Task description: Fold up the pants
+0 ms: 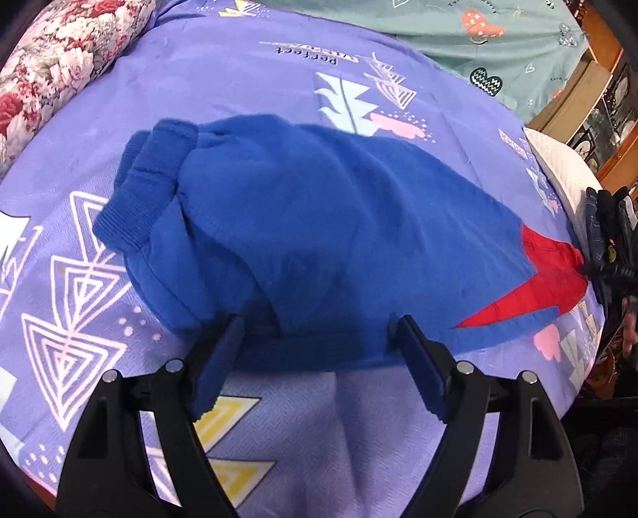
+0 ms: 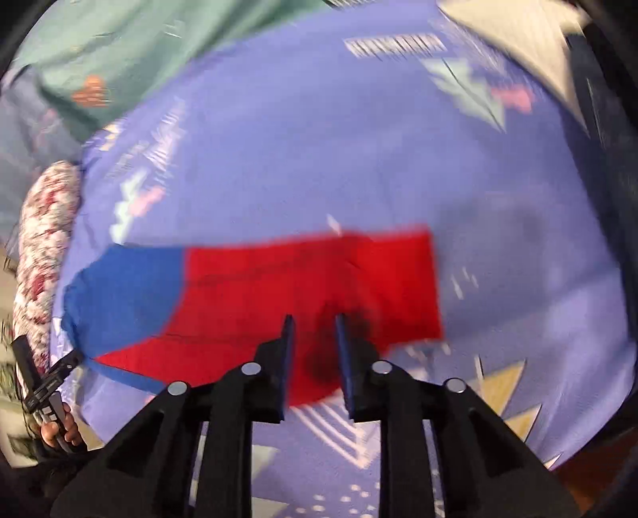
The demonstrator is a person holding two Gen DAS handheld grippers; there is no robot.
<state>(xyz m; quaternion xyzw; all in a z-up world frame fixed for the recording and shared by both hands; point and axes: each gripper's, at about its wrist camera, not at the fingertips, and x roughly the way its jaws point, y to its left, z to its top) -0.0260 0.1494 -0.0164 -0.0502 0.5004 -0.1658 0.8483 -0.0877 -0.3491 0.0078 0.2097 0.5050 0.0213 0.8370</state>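
**A:** Start at the claws. What are they doing?

**B:** The left claw [image 1: 319,338] has its fingers spread wide, tips at the near edge of the blue pants [image 1: 319,223], with nothing pinched between them. The right claw [image 2: 315,338] has its fingers narrowed but not closed. There is a gap, and red cloth shows through it. That view is blurred, so I can't say whether the pads are touching the fabric or just hovering over it.

**A:** And the pants themselves?

**B:** They lie on the bed, on a purple sheet [image 1: 247,79] printed with triangles. In the left wrist view they form a thick blue bundle, ribbed cuffs [image 1: 147,183] stacked at the far left and a red section [image 1: 550,279] running off to the right. The right wrist view shows that red part [image 2: 311,271] as a flat band meeting blue at its left end.

**A:** How far along would you say the folding is?

**B:** Partway, I'd judge. The two cuffs lying together suggest the legs are already laid one on the other, and the bundle looks doubled. It is still long, though, and the red end is spread out, so at least one more fold across the length seems left, then some smoothing.

**A:** Anything else nearby?

**B:** A floral pillow [image 1: 60,67] at the far left and a green sheet [image 1: 458,28] beyond.
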